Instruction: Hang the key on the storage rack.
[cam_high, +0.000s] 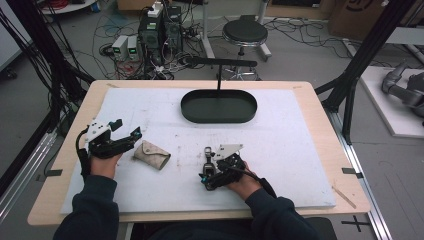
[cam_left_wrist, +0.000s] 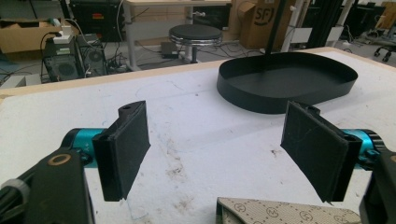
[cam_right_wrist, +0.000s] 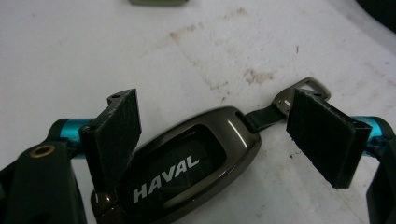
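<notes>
A: On the white mat (cam_high: 280, 150), near the front edge, the key fob (cam_right_wrist: 187, 172) lies between the right gripper (cam_right_wrist: 224, 140)'s 2 spread jaws.

B: Centre them on its body, then squeeze gently. The left gripper (cam_left_wrist: 224, 154), also open, hovers by the pouch (cam_high: 151, 154).

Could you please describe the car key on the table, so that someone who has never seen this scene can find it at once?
Start at the white mat that covers the wooden table, then go to its near edge, right of centre. There the car key lies between the open jaws of the right hand-held gripper. Unlike the beige patterned pouch to its left, it is dark, glossy, has a metal loop and reads HAVAL.
</notes>
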